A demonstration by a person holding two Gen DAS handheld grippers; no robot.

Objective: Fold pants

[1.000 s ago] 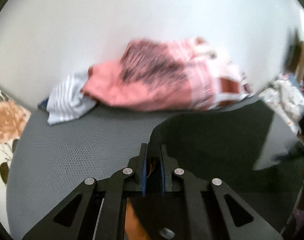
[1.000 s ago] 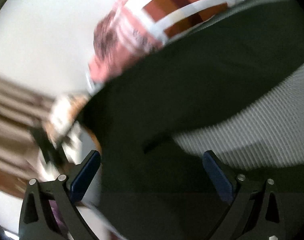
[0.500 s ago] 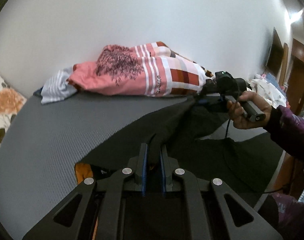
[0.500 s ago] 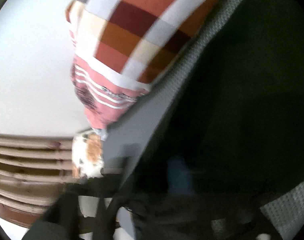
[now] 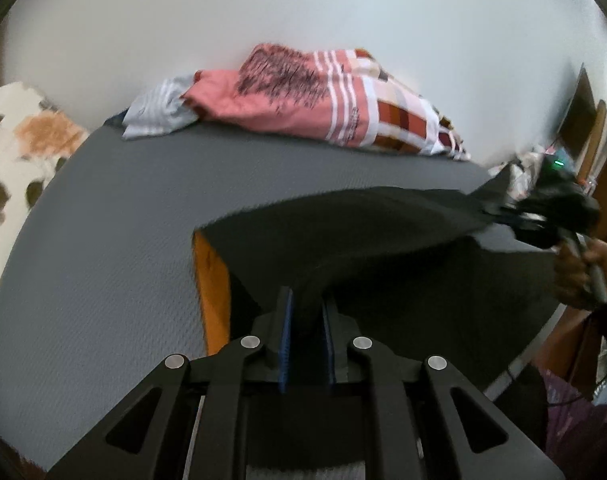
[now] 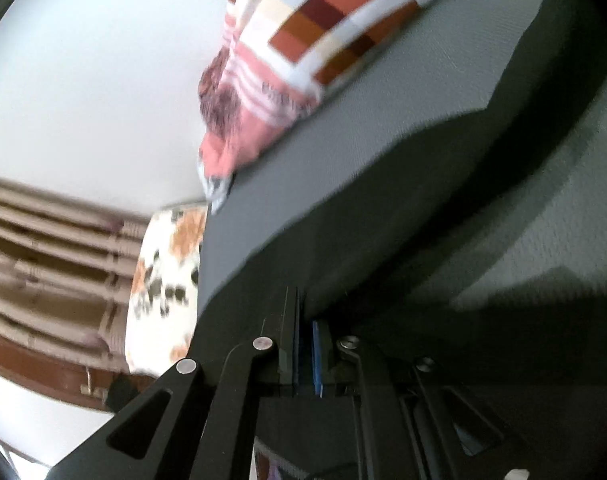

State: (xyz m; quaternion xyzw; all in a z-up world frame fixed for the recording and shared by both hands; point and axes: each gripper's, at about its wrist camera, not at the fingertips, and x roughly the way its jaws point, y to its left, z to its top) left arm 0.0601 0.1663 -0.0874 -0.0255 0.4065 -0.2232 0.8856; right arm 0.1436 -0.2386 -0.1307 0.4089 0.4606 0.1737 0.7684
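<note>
left tongs (image 5: 306, 312) clamped on the black pants (image 5: 375, 232) | right tongs (image 6: 305, 344) pinching them too | pants stretched between both, just above the grey bed (image 5: 103, 248) | pink blanket (image 5: 303, 100) at bed's far edge

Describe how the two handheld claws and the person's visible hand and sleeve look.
Both the left claw and right claw have black angular linkage frames, silver rivets and blue finger pads. The bare hand wears a purple patterned sleeve.
</note>
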